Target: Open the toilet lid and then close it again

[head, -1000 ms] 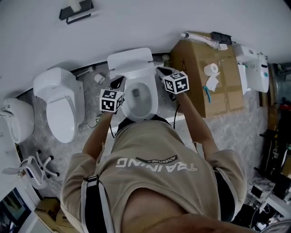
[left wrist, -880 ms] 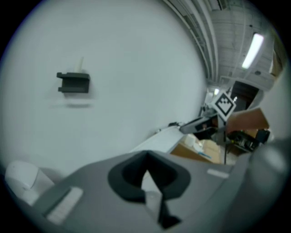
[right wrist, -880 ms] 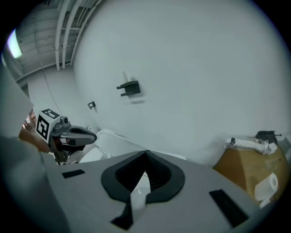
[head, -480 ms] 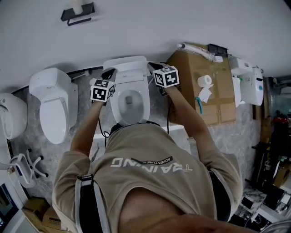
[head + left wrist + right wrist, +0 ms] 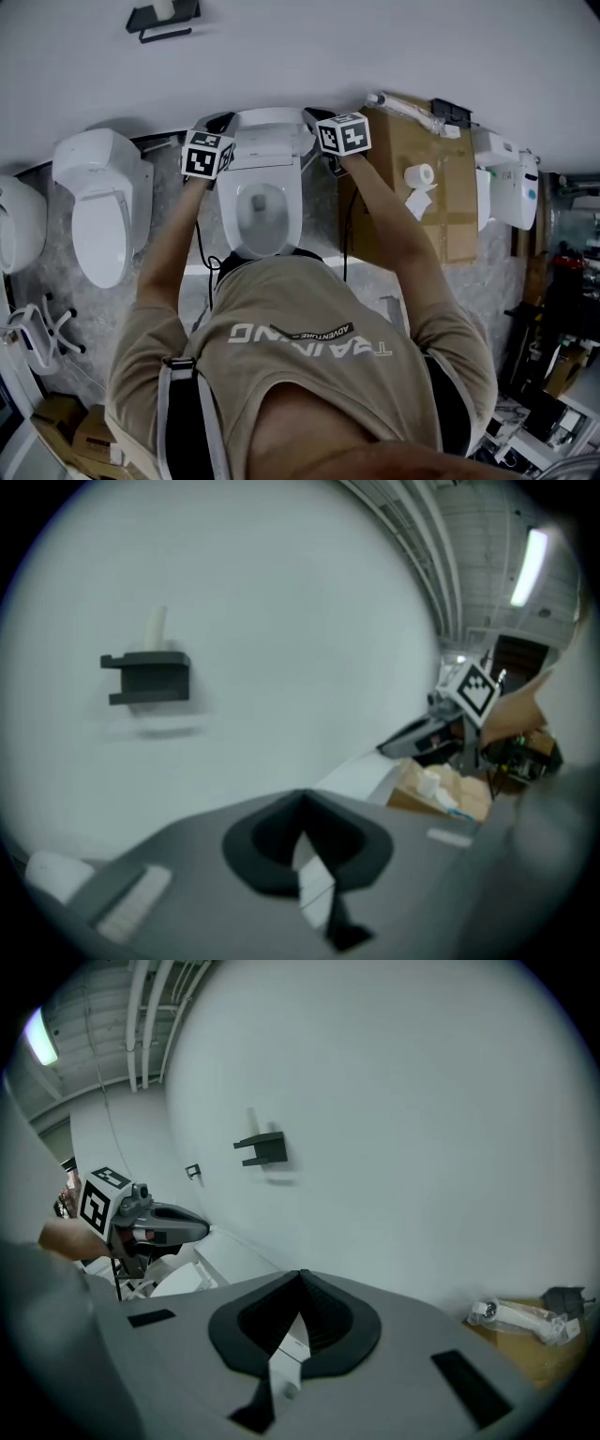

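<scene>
The back of the person's tan shirt (image 5: 309,375) reads "TRAINING" in large letters, with a small "ADVENTURE", both upside down.

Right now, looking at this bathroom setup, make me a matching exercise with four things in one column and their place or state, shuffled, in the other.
Things:
1. toilet lid
2. paper roll
3. black holder
4. neighbouring toilet on the left

Place or state:
A. sitting on the cardboard box
B. fixed to the wall
C. raised, with the bowl open
D. lid down

Pairs: 1-C, 2-A, 3-B, 4-D
</scene>
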